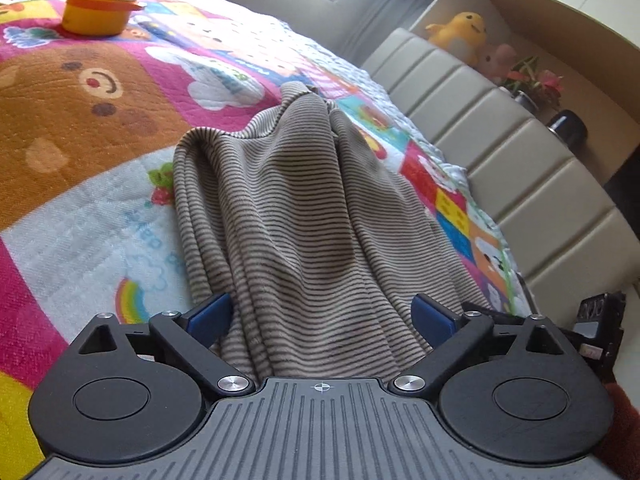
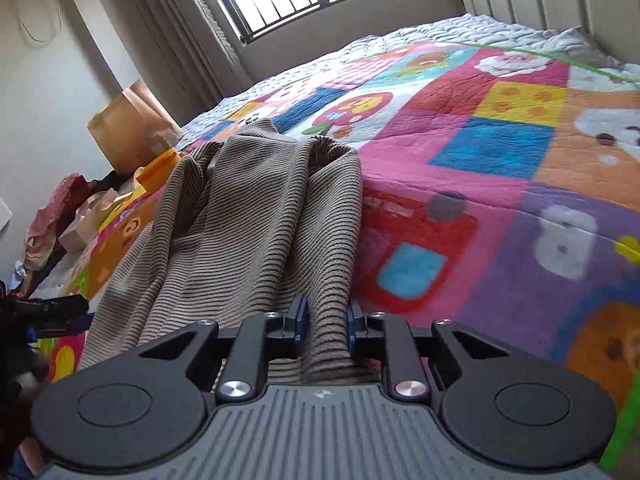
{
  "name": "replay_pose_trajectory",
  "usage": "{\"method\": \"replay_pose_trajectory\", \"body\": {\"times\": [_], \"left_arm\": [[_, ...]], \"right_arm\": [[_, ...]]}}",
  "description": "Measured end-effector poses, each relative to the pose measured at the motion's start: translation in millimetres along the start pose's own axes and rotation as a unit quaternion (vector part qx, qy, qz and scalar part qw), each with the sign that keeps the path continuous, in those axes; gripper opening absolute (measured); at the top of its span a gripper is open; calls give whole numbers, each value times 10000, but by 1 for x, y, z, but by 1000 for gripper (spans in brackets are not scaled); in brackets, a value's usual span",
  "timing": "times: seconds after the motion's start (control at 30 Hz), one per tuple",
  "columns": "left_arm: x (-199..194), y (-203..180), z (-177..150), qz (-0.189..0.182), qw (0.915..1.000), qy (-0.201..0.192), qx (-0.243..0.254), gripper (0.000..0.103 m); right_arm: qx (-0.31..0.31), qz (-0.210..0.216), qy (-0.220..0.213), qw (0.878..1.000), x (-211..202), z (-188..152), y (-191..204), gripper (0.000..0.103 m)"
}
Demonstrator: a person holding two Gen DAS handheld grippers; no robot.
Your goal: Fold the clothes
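Ribbed tan striped garment (image 1: 304,216), soft, bunched in long folds on quilted patchwork bedspread (image 1: 80,208). Left hand-held gripper (image 1: 322,316) released, straddling garment; right hand-held gripper (image 2: 325,322) clenched on garment fold.

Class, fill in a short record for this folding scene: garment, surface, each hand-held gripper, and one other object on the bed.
garment: striped beige cloth, bunched up
surface: patchwork quilt on a bed
left hand-held gripper: open, cloth between its fingers, not pinched
right hand-held gripper: shut on a fold of the cloth
other object: orange lidded pot
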State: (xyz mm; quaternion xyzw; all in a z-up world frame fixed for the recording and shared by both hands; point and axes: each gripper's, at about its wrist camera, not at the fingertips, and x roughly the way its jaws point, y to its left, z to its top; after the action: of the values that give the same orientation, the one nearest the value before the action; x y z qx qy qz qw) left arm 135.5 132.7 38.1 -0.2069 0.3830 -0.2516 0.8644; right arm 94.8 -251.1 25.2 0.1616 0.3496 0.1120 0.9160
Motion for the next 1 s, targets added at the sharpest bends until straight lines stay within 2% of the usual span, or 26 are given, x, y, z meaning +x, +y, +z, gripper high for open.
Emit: {"method": "replay_pose_trajectory", "body": {"times": [0.07,0.1,0.13,0.17,0.2,0.27,0.33,0.37,0.47,0.53,0.6,0.63,0.73,0.77,0.9,0.93,1.0], "left_arm": [[-8,6,-1,-98,9999,-56,-29,90],[-10,8,0,-145,9998,-105,-76,87],[-13,11,2,-198,9996,-169,-141,87],[-14,12,4,-221,9993,-231,-191,86],[-13,11,7,-156,9993,-284,-194,86],[-10,9,13,-32,9991,-367,-187,87],[3,5,20,57,9996,-277,-94,89],[10,4,23,101,9997,-210,-68,90],[34,9,29,-4,9997,78,-249,91],[43,10,37,-442,9979,111,-463,91],[48,6,54,-1083,9917,13,-697,93],[47,4,67,-1258,9893,-154,-722,93],[34,0,119,-1414,9815,-1096,-684,93],[28,2,135,-1414,9777,-1389,-697,93],[-8,45,178,-817,9632,-2326,-1071,94],[-16,58,187,-655,9587,-2509,-1168,94],[-27,90,184,-191,9546,-2634,-1375,95]], "right_arm": [[-473,-439,-241,9976,-10,-1,8,23],[-559,-498,-420,9963,-15,3,11,29],[-627,-539,-598,9948,-19,7,14,43],[-566,-437,-771,9945,-20,14,15,51],[-522,-307,-904,9941,-18,21,18,67],[-429,-40,-1157,9923,-12,35,23,77],[-255,323,-1199,9919,4,43,29,99],[-119,500,-1177,9917,16,46,30,103],[306,813,-1066,9905,50,49,35,103],[651,810,-1104,9884,68,44,36,103],[965,750,-1082,9866,80,39,33,103],[1000,750,-976,9873,84,39,31,103],[909,807,-843,9890,86,37,29,103],[798,790,-789,9905,86,37,31,103],[516,704,-611,9943,88,34,37,103],[437,662,-540,9954,90,35,39,103],[211,574,-346,9975,94,38,46,103]]}}
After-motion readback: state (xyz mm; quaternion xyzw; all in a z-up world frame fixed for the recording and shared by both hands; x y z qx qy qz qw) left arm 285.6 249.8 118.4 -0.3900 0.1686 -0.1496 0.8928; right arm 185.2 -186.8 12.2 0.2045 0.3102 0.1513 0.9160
